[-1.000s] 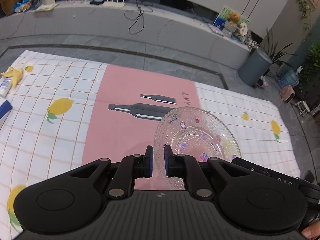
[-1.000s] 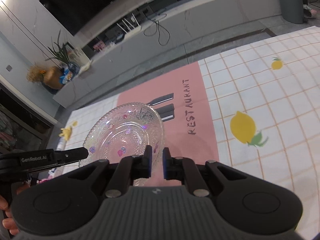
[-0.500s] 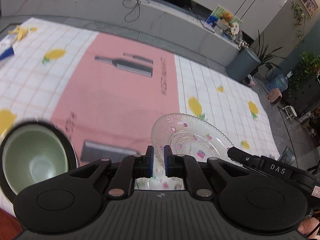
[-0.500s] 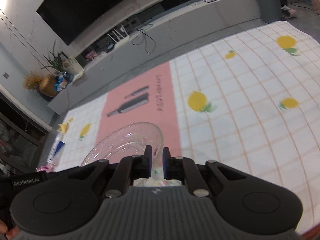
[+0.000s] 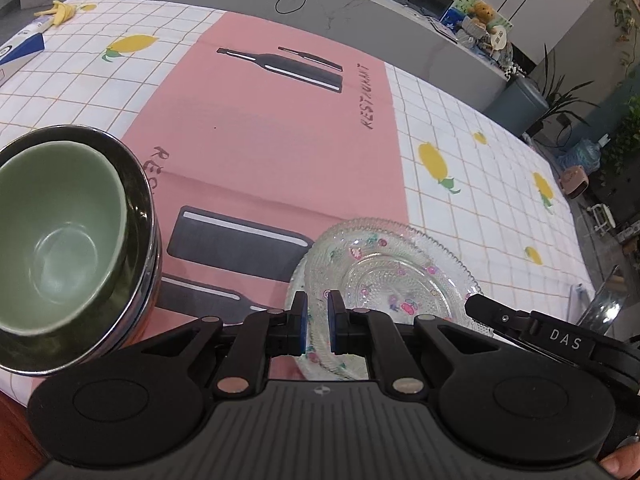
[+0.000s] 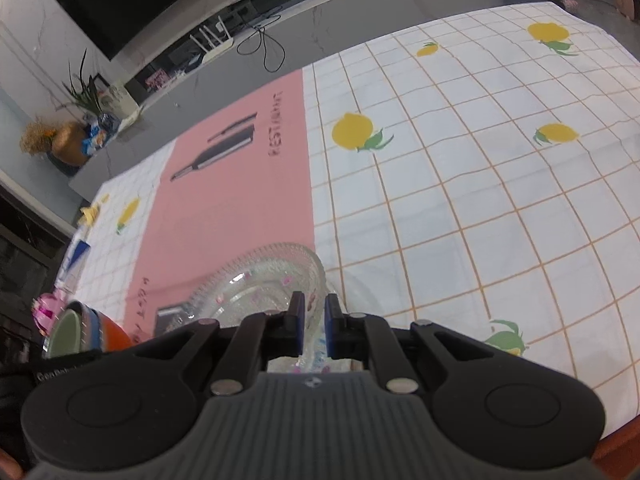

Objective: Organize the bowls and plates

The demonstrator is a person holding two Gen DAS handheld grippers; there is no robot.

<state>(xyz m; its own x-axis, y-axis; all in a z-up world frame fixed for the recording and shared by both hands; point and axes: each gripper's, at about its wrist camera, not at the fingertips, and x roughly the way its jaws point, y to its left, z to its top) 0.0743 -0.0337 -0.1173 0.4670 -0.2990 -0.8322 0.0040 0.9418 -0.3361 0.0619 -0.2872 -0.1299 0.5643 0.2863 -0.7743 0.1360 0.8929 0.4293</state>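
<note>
Two claws on one dish, over a wide worktop (image 5: 280, 128) under a pink-and-lemon cloth. Largest item is the bowl stack at my left: a green ceramic bowl (image 5: 60, 232) nested in a dark steel-rimmed bowl (image 5: 138, 216), sitting just beside the dish. I judge that stack heavy and stiff.

The pressed-glass plate (image 5: 384, 268) with small printed flowers rides low at the near edge; I cannot tell if it touches the cloth. There may be a second glass rim beneath it; unclear.

Left claw (image 5: 317, 322) is clamped on the plate's near rim. Right claw (image 6: 314, 328) is clamped on the opposite rim (image 6: 280, 276).

Handling, my judgement: glass is rigid, brittle and slick against the pads; the beaded rim gives the only purchase. Hold it level, squeeze lightly, set it down softly.
</note>
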